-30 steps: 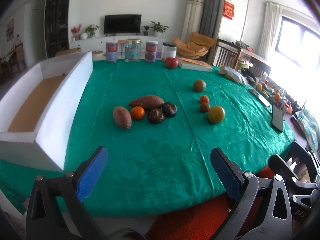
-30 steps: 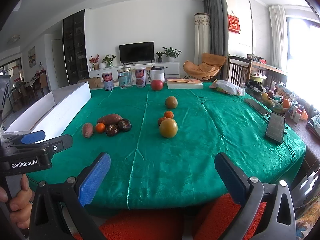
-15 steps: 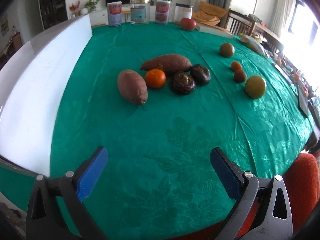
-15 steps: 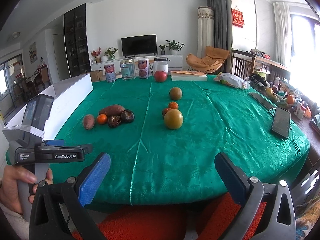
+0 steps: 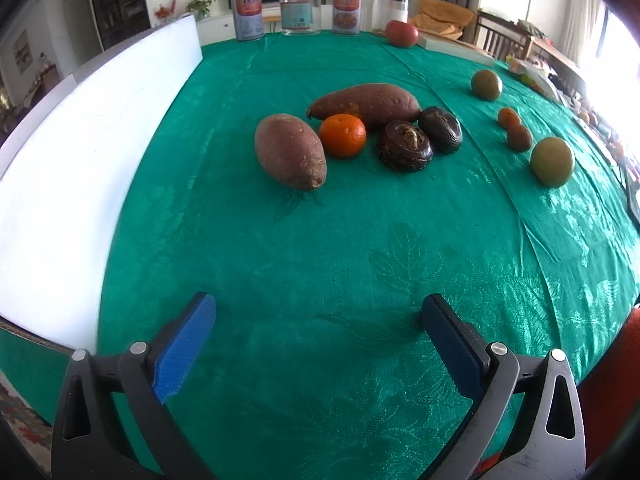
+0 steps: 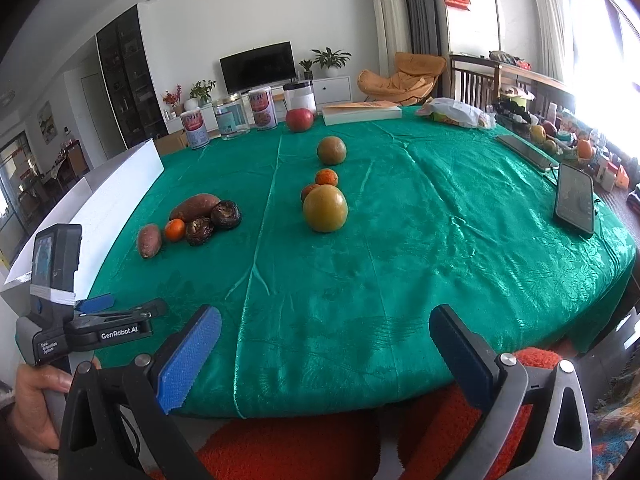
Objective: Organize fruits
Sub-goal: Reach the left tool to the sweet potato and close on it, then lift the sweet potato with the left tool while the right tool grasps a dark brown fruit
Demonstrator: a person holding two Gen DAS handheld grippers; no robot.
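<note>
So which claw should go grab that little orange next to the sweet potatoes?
Probably the left claw. It is open, already over the table, and facing the small orange in the near cluster. The right claw, also open, hangs at the table's edge, farther from that cluster.

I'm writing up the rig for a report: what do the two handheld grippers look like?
Both have black triangulated plastic frames with silver pivot screws and blue ribbed pads on the fingers. The left gripper, seen from the right wrist, carries white "GenRobot.AI" lettering, a taped-on upright screen module and a grey handle. The right gripper matches.
</note>
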